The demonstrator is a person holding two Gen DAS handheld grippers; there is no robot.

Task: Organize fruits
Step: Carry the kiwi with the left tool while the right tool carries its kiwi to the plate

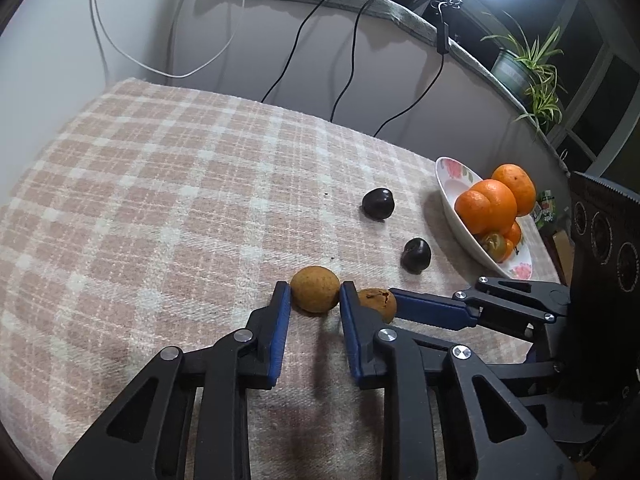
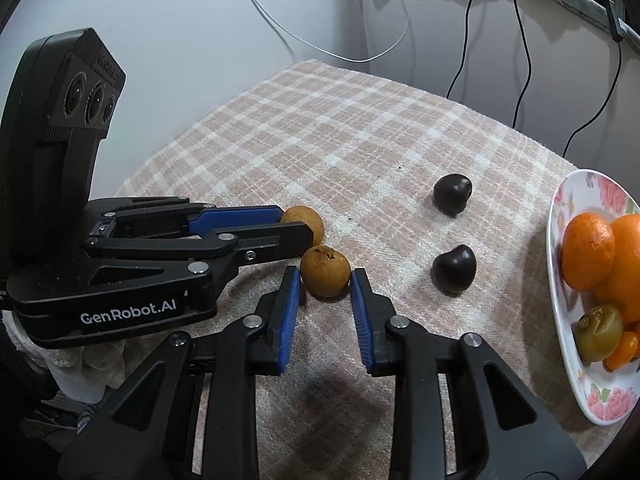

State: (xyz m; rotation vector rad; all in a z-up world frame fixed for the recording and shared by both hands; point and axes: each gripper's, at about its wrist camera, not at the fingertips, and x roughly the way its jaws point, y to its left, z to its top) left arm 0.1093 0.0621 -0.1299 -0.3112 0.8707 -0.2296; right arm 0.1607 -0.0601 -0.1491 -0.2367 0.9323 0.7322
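Down on the pink-and-cream checked cloth (image 1: pixel 160 184), each pair of tongs has closed on its own small tan fruit. Between the blue ribbed pads of the left tongs (image 1: pixel 314 294) sits the rounder fruit (image 1: pixel 315 289), smooth and matte, pinched at the fingertips. Just beside it, the right tongs (image 2: pixel 326 278) grip the second tan fruit (image 2: pixel 325 271), whose top is puckered and cracked. Both jaws look narrow, pressing the fruit's sides. Two glossy, near-black heart-shaped fruits (image 1: pixel 378 203) (image 1: pixel 416 255) lie apart on the woven cloth, between the tongs and an oval white floral dish (image 1: pixel 448 184). That dish holds dimpled oranges (image 1: pixel 486 206) and smaller fruit
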